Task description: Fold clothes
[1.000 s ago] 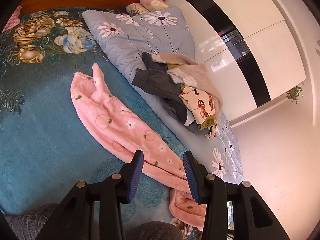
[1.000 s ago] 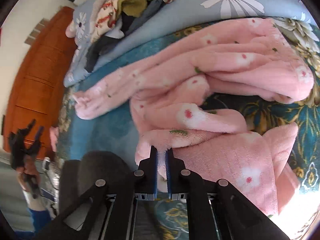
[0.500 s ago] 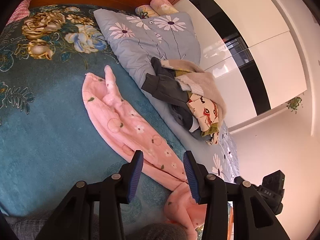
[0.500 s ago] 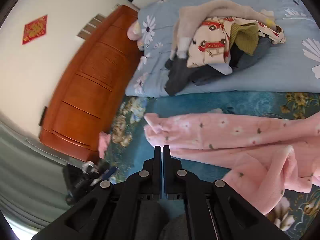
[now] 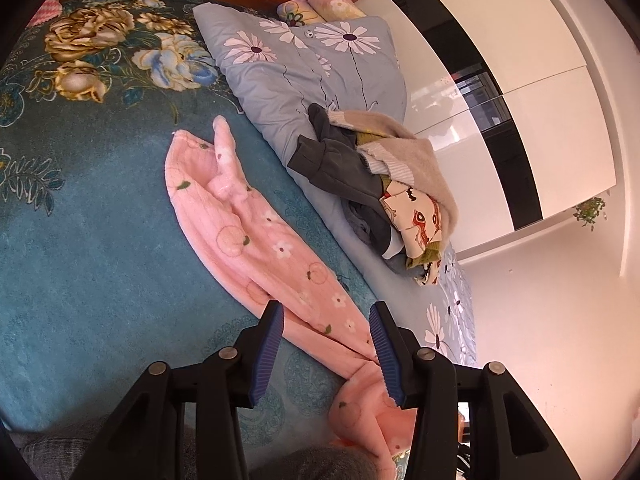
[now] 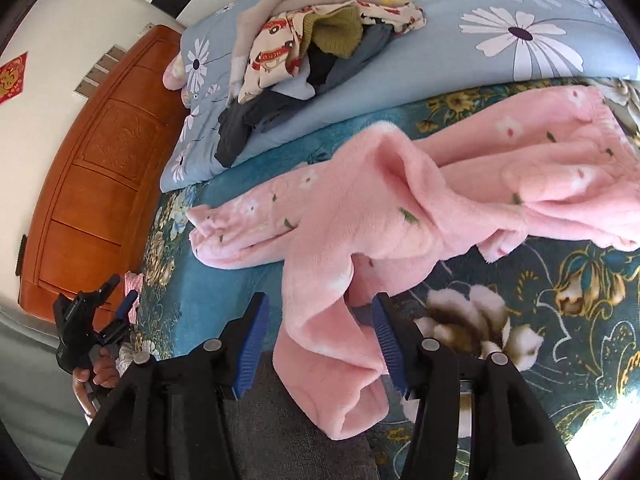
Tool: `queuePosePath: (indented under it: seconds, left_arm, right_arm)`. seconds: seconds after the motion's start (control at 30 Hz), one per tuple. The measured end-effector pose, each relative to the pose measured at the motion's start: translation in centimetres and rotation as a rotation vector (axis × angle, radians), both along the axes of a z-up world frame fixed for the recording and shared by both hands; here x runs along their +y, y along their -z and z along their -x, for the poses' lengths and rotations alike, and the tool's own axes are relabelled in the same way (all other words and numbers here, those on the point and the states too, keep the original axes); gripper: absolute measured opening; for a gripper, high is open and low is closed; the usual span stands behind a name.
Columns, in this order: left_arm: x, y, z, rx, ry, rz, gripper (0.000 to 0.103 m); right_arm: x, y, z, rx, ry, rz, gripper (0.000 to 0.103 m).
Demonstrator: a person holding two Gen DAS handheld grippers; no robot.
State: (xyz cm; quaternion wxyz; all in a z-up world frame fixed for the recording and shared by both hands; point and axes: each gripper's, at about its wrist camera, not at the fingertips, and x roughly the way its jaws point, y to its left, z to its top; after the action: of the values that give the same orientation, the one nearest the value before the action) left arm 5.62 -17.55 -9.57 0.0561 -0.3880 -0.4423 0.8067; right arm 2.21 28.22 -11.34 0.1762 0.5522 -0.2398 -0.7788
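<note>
Pink fleece trousers point(image 5: 256, 240) with small flowers lie stretched across the teal floral bedspread point(image 5: 92, 240). My left gripper point(image 5: 326, 320) hovers open just above one trouser leg, and its pads do not press the cloth. In the right wrist view the trousers point(image 6: 460, 200) are bunched, with one leg point(image 6: 332, 344) hanging over the bed's edge. That leg hangs between the jaws of my right gripper point(image 6: 319, 312), which are opening and do not pinch it. The left gripper point(image 6: 90, 320) also shows at the far left, held in a hand.
A heap of mixed clothes point(image 5: 392, 184) sits on a blue-grey daisy quilt point(image 5: 288, 64) beyond the trousers. A wooden headboard point(image 6: 100, 184) stands at the bed's head and white wardrobe doors point(image 5: 540, 92) lie past the quilt. A grey-clad knee point(image 6: 288, 432) is under the right gripper.
The right gripper was shut on the pink cloth, pulled back while shut, and now stands open around the hanging leg. The left gripper barely moved.
</note>
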Motion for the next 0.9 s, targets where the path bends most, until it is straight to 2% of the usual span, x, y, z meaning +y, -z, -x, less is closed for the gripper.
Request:
queuePosePath:
  seconds: [0.13, 0.2, 0.23, 0.27, 0.3, 0.4, 0.47, 0.53, 0.6, 0.7, 0.77, 0.83, 0.9]
  left_arm:
    - [0.1, -1.2, -0.5, 0.026, -0.001, 0.004, 0.049]
    - [-0.2, -1.8, -0.9, 0.038, -0.011, 0.008, 0.049]
    - [-0.4, -2.0, -1.1, 0.044, -0.015, 0.010, 0.049]
    - [-0.6, -2.2, -1.2, 0.048, -0.021, 0.013, 0.049]
    - [-0.8, -2.3, -1.4, 0.051, -0.026, 0.015, 0.049]
    - [-1.5, -2.3, -1.6, 0.053, -0.045, 0.008, 0.049]
    - [-1.8, -2.2, -1.6, 0.052, -0.051, 0.004, 0.049]
    - [-2.0, -1.9, -1.5, 0.047, -0.053, -0.002, 0.049]
    - [-2.2, -1.8, -1.6, 0.047, -0.052, -0.014, 0.049]
    - [-2.9, -1.8, -1.7, 0.050, -0.066, -0.016, 0.049]
    - [-3.5, -1.4, -1.7, 0.050, -0.085, -0.040, 0.050]
    - [-3.9, -0.6, -1.6, 0.037, -0.095, -0.068, 0.053]
    - [-4.0, 0.3, -1.3, 0.020, -0.099, -0.086, 0.054]
  right_arm:
    - [-2.7, 2.7, 1.4, -0.066, -0.037, 0.035, 0.055]
    - [-3.4, 3.6, 2.3, -0.088, -0.012, 0.002, 0.053]
    - [-3.6, 4.1, 2.7, -0.116, 0.006, -0.021, 0.047]
    - [-3.6, 4.6, 3.1, -0.148, 0.024, -0.034, 0.022]
    - [-3.6, 5.0, 3.5, -0.180, 0.041, -0.041, 0.009]
    - [-3.9, 4.9, 4.4, -0.211, 0.063, 0.028, 0.006]
    - [-4.9, 3.5, 5.4, -0.207, 0.057, 0.125, 0.006]
    - [-6.8, 0.8, 7.2, -0.176, 0.038, 0.215, 0.006]
    - [-9.3, -3.3, 9.5, -0.106, 0.013, 0.299, 0.006]
    - [-12.0, -11.4, 11.9, 0.106, 0.010, 0.473, 0.006]
    - [-12.8, -14.9, 12.3, 0.237, 0.042, 0.543, 0.006]
    - [-13.0, -15.5, 12.1, 0.306, 0.098, 0.564, 0.006]
    - [-13.4, -12.4, 12.2, 0.237, 0.136, 0.535, 0.006]
